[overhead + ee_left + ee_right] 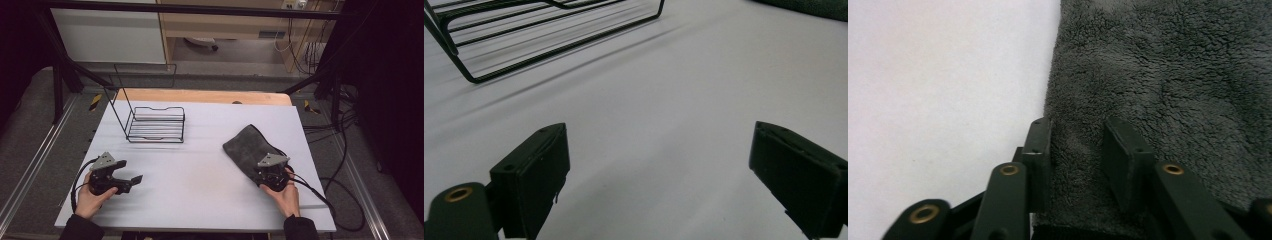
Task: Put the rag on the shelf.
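Pinching one grey towel (1168,75), the right tool (1075,137) grips it; left tool (659,165) gapes beside one wire rack (156,125).

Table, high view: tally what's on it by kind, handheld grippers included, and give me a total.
Grey towel: 1
Black wire rack: 1
Handheld grippers: 2, the left gripper and the right gripper
Total: 4
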`<state>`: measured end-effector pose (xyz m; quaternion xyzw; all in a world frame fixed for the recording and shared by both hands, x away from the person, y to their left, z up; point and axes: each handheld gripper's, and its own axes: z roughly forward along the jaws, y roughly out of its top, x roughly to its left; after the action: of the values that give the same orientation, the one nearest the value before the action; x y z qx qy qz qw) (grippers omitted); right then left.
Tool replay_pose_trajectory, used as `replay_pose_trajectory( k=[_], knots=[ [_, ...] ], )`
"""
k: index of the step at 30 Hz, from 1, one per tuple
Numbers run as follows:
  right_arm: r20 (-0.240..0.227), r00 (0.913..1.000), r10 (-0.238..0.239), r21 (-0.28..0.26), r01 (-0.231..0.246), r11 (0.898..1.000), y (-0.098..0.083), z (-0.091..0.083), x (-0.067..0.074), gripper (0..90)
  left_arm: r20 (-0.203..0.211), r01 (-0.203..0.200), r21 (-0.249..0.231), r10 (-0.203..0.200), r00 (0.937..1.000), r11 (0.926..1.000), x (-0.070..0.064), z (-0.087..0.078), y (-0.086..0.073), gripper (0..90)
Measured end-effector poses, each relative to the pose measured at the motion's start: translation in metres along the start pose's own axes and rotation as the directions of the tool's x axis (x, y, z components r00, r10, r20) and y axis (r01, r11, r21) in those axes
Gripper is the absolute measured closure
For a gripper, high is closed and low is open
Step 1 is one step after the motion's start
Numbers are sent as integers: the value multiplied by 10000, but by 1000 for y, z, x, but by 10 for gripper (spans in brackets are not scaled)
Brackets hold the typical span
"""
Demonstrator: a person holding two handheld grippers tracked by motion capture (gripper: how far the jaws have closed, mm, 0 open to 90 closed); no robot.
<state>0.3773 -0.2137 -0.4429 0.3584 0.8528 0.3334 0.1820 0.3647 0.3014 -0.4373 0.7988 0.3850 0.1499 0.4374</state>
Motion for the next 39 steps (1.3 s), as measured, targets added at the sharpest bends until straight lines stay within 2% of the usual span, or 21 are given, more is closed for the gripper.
replay_pose_trajectory(
  k=[4, 10, 19, 26, 36, 39],
  knots=[
    [224, 9994, -265, 47, 264, 9996, 0, 0, 0, 767, -2, 49, -7, -49, 10000, 10000, 0, 0, 0, 95],
    [72, 10000, 68, 69, -69, 10000, 2, -2, -4, 834, 13, 79, -16, -79, 10000, 10000, 0, 0, 0, 98],
    [-508, 9970, 592, -583, -622, 9964, 7, -14, -4, 850, 11, 107, -24, -107, 9999, 9999, 1, 0, 0, 100],
    [-1091, 9923, 580, -620, -651, 9960, 13, -14, 6, 852, 0, 122, -27, -122, 9999, 9999, 1, -1, 0, 100],
    [-1534, 9857, 690, -715, -808, 9942, 19, -13, 19, 852, -18, 122, -9, -122, 9999, 9999, 1, -1, 0, 101],
    [-1782, 9818, 651, -683, -783, 9946, 23, -11, 28, 852, -20, 120, -9, -120, 9999, 9999, 1, -1, 0, 101]
  ],
)
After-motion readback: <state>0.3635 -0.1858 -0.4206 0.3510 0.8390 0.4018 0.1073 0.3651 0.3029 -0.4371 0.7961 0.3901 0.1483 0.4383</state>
